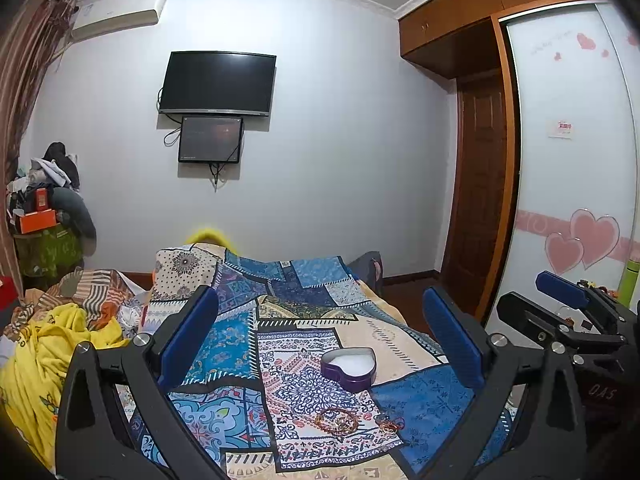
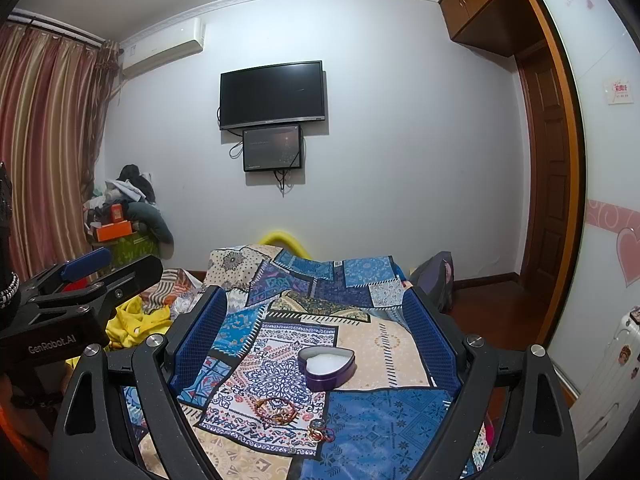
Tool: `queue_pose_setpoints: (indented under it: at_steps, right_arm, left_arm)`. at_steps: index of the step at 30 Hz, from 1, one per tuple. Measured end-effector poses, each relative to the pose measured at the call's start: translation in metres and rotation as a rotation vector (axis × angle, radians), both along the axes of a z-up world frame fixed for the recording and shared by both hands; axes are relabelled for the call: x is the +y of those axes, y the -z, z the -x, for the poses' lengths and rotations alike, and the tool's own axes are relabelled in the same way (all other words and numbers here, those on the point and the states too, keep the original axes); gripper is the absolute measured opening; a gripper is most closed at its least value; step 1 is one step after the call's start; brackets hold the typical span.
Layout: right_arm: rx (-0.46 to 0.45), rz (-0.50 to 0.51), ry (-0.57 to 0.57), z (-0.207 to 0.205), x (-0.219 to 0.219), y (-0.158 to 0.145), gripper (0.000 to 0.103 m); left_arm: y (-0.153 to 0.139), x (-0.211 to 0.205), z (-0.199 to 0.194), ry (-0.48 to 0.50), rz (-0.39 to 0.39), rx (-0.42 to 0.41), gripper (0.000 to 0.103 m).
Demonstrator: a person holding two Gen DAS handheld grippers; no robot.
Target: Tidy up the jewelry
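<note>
1. Between your two sets of blue-padded fingers, both claws stand wide apart and hold nothing: the left gripper (image 1: 320,336) and the right gripper (image 2: 316,332) hover above the bed, touching no item.
2. Below and ahead of both claws spreads one patchwork quilt (image 2: 372,420) in blues and creams; beyond it rises a pale wall with one television (image 2: 271,94) and one smaller screen (image 2: 272,150) under it, striped curtains (image 2: 44,140) to the left and a wooden wardrobe (image 1: 452,40) to the right.
3. Just ahead of your fingertips sits one purple heart-shaped box (image 2: 327,366), lid off, white lining showing.
4. Nearer you than the box lie one cluster of beaded bracelets (image 2: 276,408) and, just right of it, a small tangle of rings and red cord (image 2: 320,434); you cannot count those pieces exactly.
</note>
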State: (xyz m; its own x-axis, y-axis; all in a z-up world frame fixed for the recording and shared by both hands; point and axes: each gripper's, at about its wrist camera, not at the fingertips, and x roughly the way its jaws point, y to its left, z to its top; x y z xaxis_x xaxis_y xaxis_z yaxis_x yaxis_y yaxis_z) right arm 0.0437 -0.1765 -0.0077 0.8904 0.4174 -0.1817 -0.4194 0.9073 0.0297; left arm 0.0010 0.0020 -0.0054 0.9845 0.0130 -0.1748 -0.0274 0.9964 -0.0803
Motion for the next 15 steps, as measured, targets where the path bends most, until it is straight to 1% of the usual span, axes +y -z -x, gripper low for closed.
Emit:
queue_pose_setpoints:
  at_steps: [15]
  right_arm:
    - [0.001,0.0,-0.002,-0.0032,-0.0002,0.0025,0.088]
  left_arm:
    - [0.0006,-0.0006,0.0001,0.0,-0.003,0.0,0.103]
